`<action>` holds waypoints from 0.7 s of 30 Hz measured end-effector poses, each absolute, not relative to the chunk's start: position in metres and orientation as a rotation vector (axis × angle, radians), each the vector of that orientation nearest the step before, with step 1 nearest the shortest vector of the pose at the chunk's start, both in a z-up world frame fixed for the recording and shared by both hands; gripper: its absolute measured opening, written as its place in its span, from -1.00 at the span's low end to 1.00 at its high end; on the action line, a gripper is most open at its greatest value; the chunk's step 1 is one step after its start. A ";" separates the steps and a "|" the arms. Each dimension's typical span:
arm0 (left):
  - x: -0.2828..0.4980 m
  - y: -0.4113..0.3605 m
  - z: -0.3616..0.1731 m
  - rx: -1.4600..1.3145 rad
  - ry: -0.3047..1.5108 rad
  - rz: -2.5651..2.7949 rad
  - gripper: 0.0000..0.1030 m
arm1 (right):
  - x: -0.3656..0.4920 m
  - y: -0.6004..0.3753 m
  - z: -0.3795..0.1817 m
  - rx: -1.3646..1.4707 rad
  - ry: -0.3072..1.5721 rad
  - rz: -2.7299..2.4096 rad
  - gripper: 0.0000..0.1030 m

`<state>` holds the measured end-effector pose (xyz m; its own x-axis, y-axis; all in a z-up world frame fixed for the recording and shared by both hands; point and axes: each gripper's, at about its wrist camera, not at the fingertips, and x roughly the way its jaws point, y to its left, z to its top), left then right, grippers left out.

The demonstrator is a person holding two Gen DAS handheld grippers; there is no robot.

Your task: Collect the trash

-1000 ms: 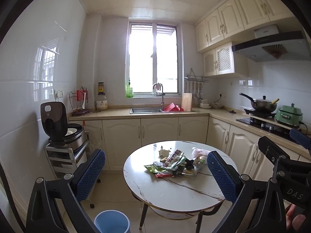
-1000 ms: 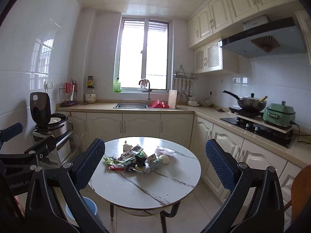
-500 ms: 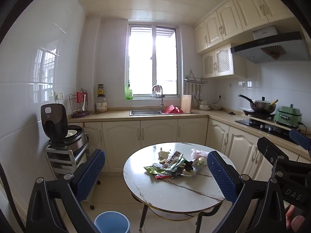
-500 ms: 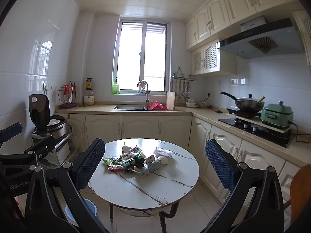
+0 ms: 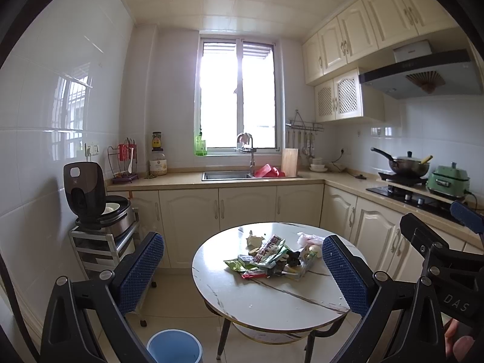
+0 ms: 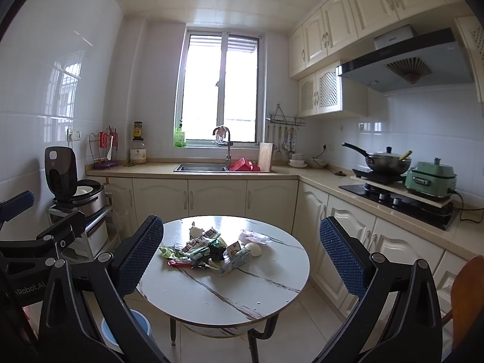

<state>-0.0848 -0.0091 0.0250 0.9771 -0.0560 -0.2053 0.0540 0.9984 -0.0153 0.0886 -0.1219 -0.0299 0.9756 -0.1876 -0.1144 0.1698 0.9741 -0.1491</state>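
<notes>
A heap of trash (image 5: 272,257) (image 6: 208,251), mostly crumpled snack wrappers, a small box and white tissue, lies on a round white marble-look table (image 5: 266,302) (image 6: 230,290). A blue waste bin (image 5: 174,346) (image 6: 133,325) stands on the floor at the table's left. My left gripper (image 5: 242,269) is open and empty, held well short of the table. My right gripper (image 6: 242,260) is likewise open and empty, back from the table. Each gripper shows at the edge of the other's view.
Cream kitchen cabinets and a counter with a sink (image 5: 227,175) run along the far wall. A stove with a pan (image 6: 384,163) and a green cooker (image 6: 432,181) sits right. A rice cooker on a rack (image 5: 93,208) stands left. A wooden chair back (image 6: 466,299) is near right.
Both views have tilted up slightly and drawn a little back, so the table sits lower in frame. The trash and both open grippers are otherwise unchanged.
</notes>
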 end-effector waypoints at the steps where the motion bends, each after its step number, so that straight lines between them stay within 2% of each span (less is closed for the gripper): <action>1: -0.085 -0.009 0.025 -0.011 0.205 -0.055 0.99 | 0.088 -0.122 -0.030 -0.140 0.127 -0.181 1.00; 21: -0.094 -0.011 0.015 -0.012 0.166 -0.061 0.99 | 0.080 -0.123 -0.028 -0.138 0.099 -0.193 1.00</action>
